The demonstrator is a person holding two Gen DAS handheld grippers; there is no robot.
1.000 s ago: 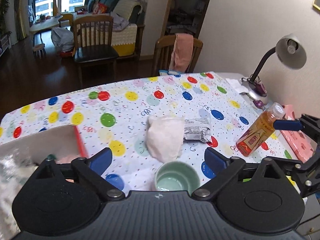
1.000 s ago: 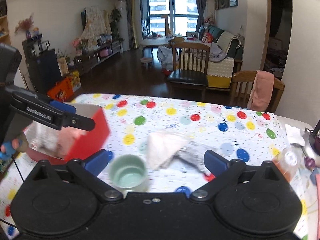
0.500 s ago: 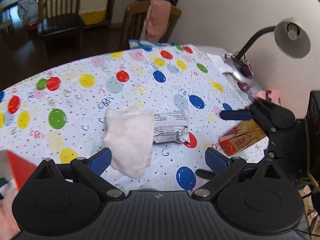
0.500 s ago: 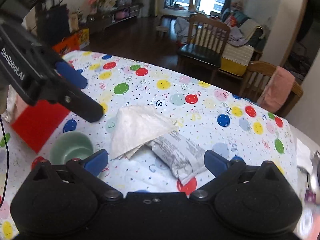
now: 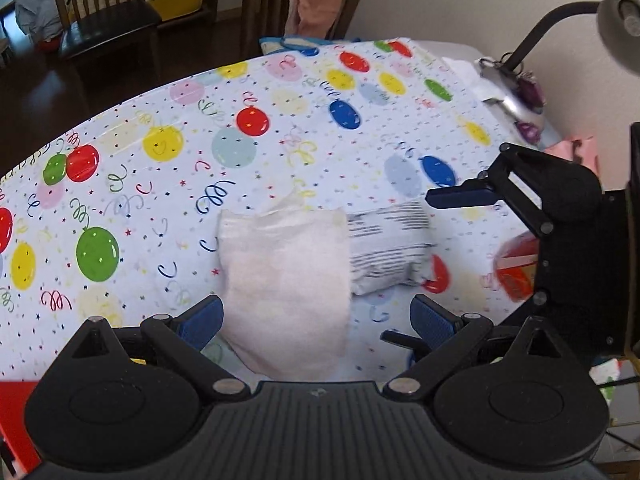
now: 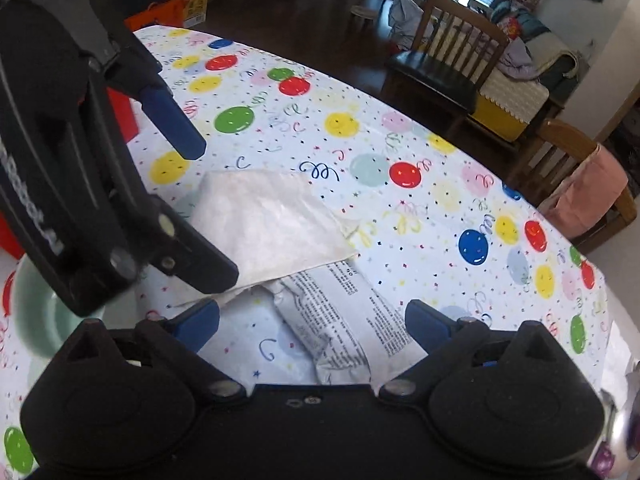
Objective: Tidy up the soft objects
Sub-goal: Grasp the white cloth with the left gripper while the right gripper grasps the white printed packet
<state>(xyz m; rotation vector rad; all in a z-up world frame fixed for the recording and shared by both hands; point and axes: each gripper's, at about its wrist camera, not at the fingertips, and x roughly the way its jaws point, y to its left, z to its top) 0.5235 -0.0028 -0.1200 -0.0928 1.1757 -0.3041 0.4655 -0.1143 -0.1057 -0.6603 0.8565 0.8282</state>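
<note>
Left wrist view: a white folded cloth (image 5: 286, 276) lies on the balloon-print tablecloth (image 5: 248, 152), its right edge overlapping a grey printed soft packet (image 5: 390, 252). The left gripper (image 5: 318, 318) hovers over the cloth's near end, fingers spread wide and holding nothing. The right gripper (image 6: 312, 322), also spread apart and empty, sits over the packet's near end. In the right wrist view the left gripper's black body blocks part of the cloth. A pale green bowl (image 6: 34, 312) stands at the left, its contents hidden. A red box (image 6: 120, 114) shows behind it. A desk lamp (image 5: 618, 16) stands far right.
</note>
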